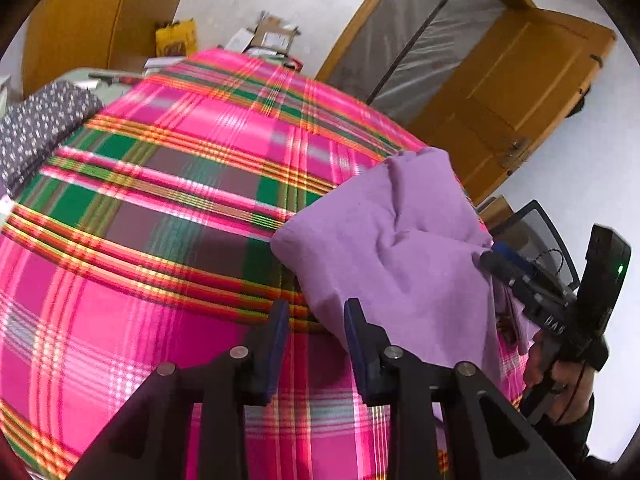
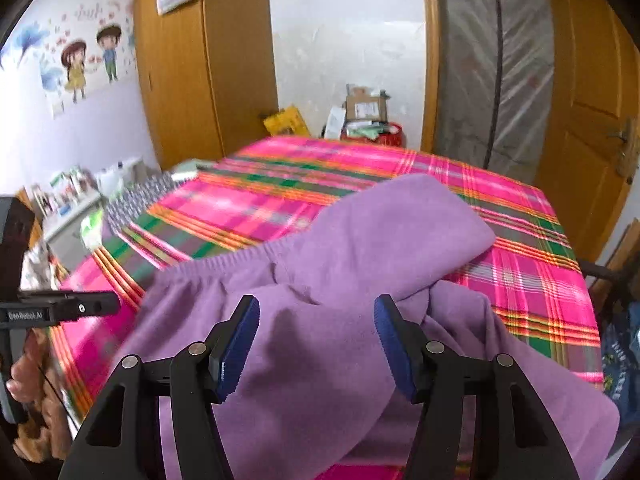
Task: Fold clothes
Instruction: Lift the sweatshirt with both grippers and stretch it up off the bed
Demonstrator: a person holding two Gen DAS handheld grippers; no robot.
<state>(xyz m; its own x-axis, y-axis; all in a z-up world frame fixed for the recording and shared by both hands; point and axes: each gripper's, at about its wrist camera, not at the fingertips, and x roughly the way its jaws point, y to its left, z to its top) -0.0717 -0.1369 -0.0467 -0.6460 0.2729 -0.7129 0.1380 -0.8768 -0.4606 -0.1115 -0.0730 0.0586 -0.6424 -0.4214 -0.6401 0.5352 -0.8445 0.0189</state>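
Note:
A purple garment [image 2: 360, 248] with an elastic waistband lies bunched and partly folded on the pink plaid sheet [image 2: 280, 184] near the bed's front right corner. My right gripper [image 2: 317, 302] hovers over its middle, jaws wide apart and nothing pinched. In the left wrist view the same garment [image 1: 392, 240] sits at the right, and my left gripper [image 1: 316, 308] is open just at its near left edge, pads not pressing the cloth. The right gripper [image 1: 520, 276] shows there against the garment's right side, held by a hand.
A grey dotted cloth [image 1: 36, 128] lies at the bed's left edge. Boxes and a yellow bag [image 2: 286, 120] stand beyond the far end. A plastic-wrapped mattress [image 2: 492, 80] and a wooden door [image 2: 592, 120] are at the right, and a cluttered side table [image 2: 68, 204] at the left.

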